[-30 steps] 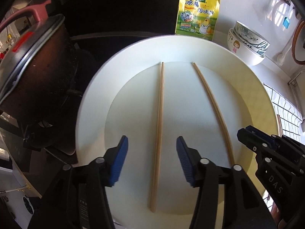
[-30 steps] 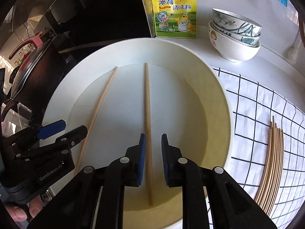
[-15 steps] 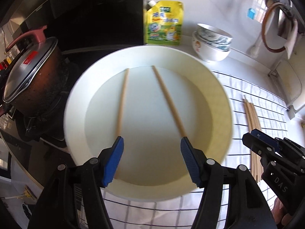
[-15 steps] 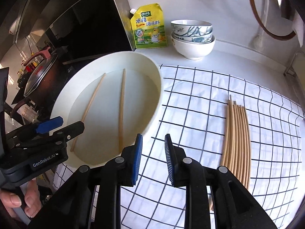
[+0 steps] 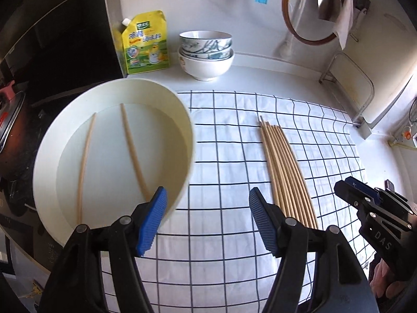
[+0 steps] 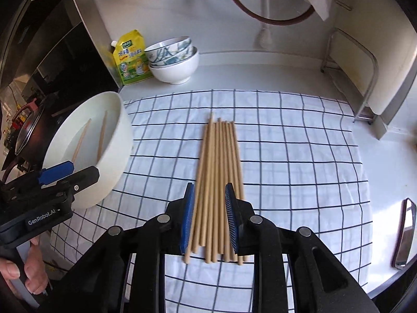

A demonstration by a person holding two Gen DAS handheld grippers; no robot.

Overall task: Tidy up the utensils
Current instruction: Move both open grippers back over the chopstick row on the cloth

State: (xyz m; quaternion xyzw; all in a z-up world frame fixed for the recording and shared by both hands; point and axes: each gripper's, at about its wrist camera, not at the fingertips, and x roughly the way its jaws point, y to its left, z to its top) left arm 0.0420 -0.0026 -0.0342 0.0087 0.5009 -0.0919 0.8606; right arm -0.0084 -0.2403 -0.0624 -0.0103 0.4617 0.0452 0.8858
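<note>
- My right gripper hung over the near ends of the chopstick bundle, jaws parted about as wide as the bundle and nothing pinched. Probably lined up to sweep the sticks together.
- My left gripper was spread wide and empty, hovering above the checked cloth just beside the white basin.
- The bundle lay lengthwise around the middle of the cloth, ends roughly even, so that looked like the sorted pile.
- Two loose chopsticks sat apart in the basin at the cloth's left edge. I'd guess they were up next.
- Stacked bowls and a yellow pouch stood beyond the cloth's far edge, out of the way.
</note>
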